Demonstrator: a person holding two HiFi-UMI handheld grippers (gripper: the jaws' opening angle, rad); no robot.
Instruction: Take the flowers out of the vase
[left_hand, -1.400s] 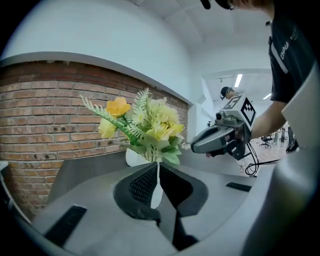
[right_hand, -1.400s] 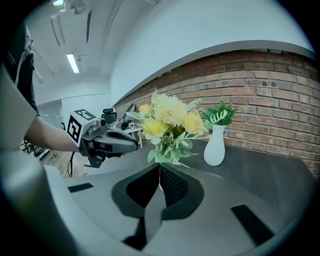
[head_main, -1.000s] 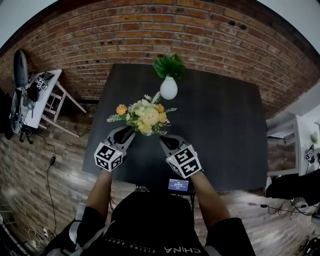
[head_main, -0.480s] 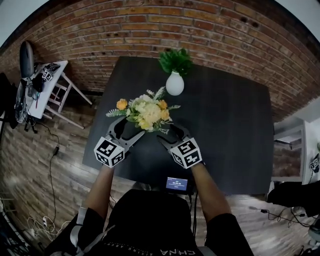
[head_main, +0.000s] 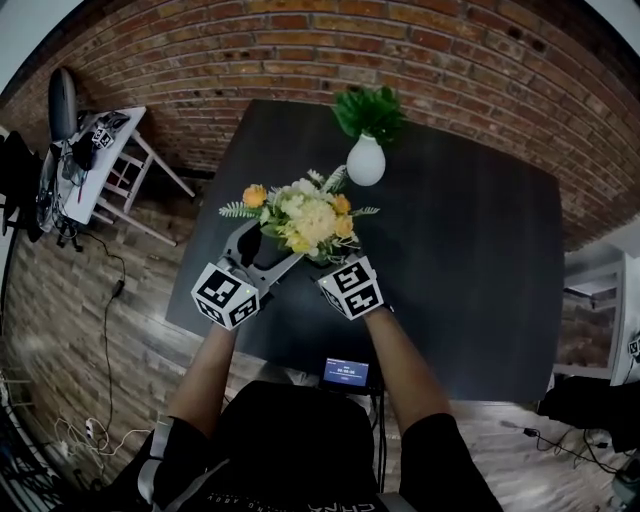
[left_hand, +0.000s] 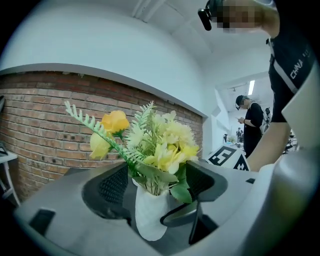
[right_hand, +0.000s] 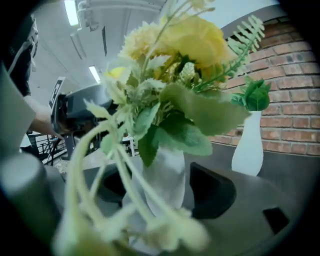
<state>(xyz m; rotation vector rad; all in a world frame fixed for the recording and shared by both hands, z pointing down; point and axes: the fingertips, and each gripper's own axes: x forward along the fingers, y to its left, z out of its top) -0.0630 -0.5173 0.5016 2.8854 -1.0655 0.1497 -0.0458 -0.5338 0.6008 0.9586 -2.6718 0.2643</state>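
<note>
Opening right tool (right_hand: 160, 189), closer round vase (left_hand: 150, 215)

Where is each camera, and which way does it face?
Head view: on the head, facing down at the table; forearms, left tool, right tool.
Left gripper view: on the left tool, facing the wall; own jaws.
Right gripper view: on the right tool, facing likewise; own jaws.
Both share the vase of flowers between jaws that have just been opening.
</note>
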